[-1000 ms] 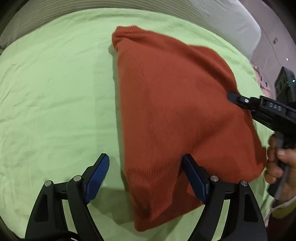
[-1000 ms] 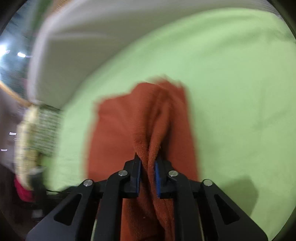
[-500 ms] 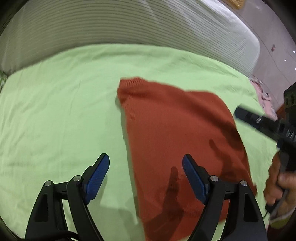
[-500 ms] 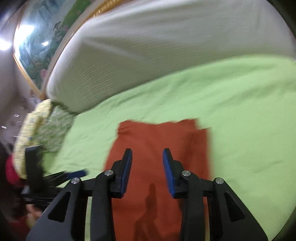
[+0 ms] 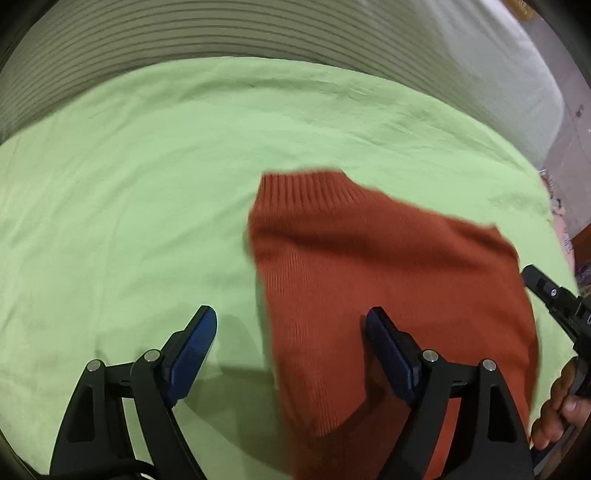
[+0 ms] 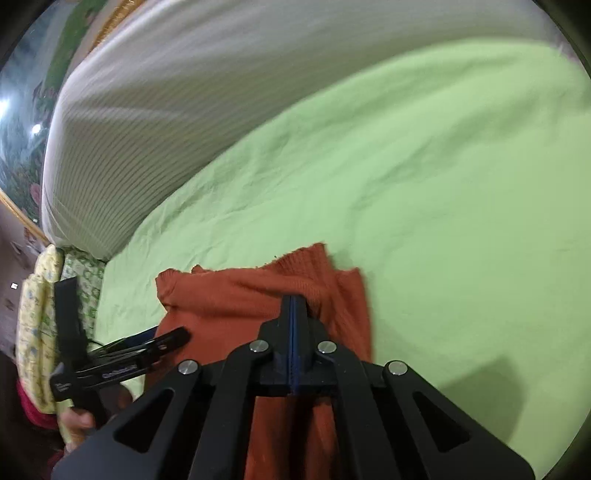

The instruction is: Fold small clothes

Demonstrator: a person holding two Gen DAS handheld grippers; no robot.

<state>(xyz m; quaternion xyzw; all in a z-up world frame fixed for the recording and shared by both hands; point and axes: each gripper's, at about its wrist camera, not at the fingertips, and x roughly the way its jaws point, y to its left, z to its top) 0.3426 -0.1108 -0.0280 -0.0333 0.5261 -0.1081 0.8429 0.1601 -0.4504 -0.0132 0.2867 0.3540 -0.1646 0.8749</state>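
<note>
A folded rust-orange knit sweater (image 5: 388, 273) lies on the green sheet (image 5: 147, 184); it also shows in the right wrist view (image 6: 229, 299). My left gripper (image 5: 291, 350) is open, its blue pads astride the sweater's left edge, just above the cloth. My right gripper (image 6: 293, 306) is shut, pads pressed together with nothing seen between them, its tip over the sweater's far edge. The right gripper also shows at the right edge of the left wrist view (image 5: 554, 295); the left gripper shows at the left of the right wrist view (image 6: 122, 354).
A striped white mattress edge or headboard (image 5: 258, 33) runs behind the green sheet (image 6: 443, 184). A patterned yellow-green pillow (image 6: 37, 325) lies at the far left of the right wrist view. A painted wall shows beyond it.
One second ago my right gripper was shut on a raised fold of the sweater; it let go, opened, and has now shut empty. The sweater lies flat. My left gripper stayed open.
</note>
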